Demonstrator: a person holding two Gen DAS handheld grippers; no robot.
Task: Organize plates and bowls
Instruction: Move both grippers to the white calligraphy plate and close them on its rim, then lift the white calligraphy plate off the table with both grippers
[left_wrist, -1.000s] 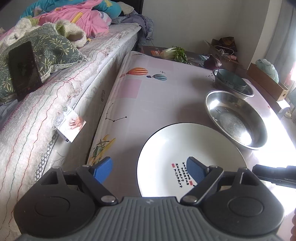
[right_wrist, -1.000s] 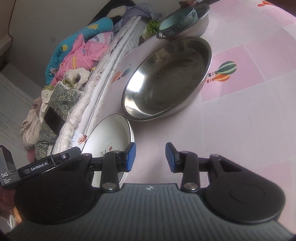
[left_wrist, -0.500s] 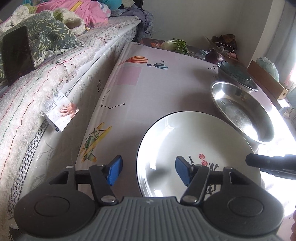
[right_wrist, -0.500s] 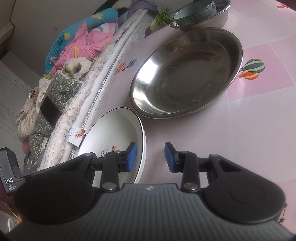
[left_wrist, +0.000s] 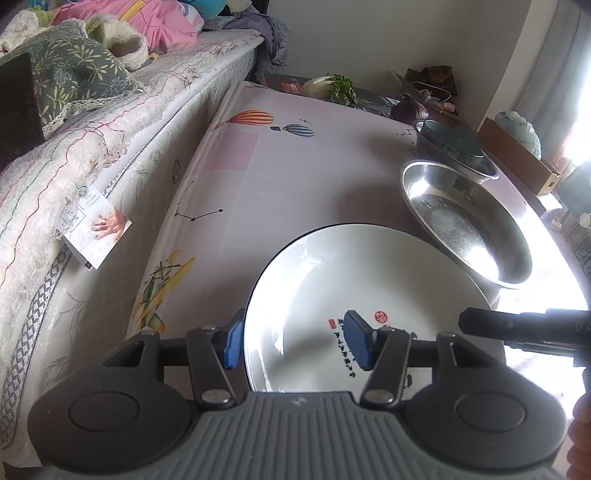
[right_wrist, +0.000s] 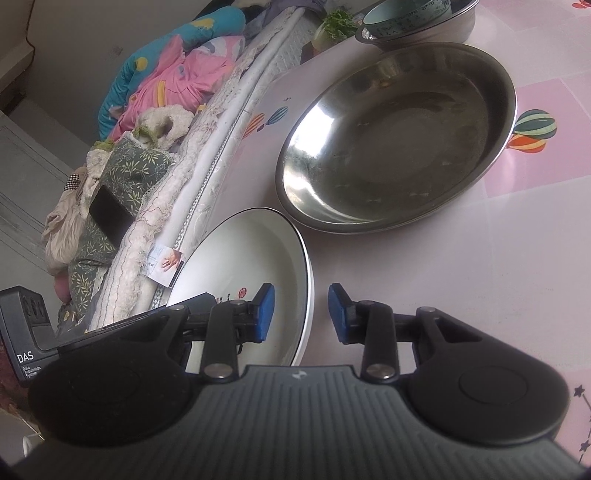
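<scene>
While closing, left tool (left_wrist: 295, 341) straddles the plate (left_wrist: 362, 280) rim.

"DAS Data Acquisition System" on black device (right_wrist: 27, 332)

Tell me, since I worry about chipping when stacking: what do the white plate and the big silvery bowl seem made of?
The round white plate with a dark rim looks like glazed ceramic: glossy sheen, printed red and black marks. The wide silvery bowl looks like polished steel: mirror-like glare and reflections on its wall. Neither can be confirmed by look alone.
</scene>
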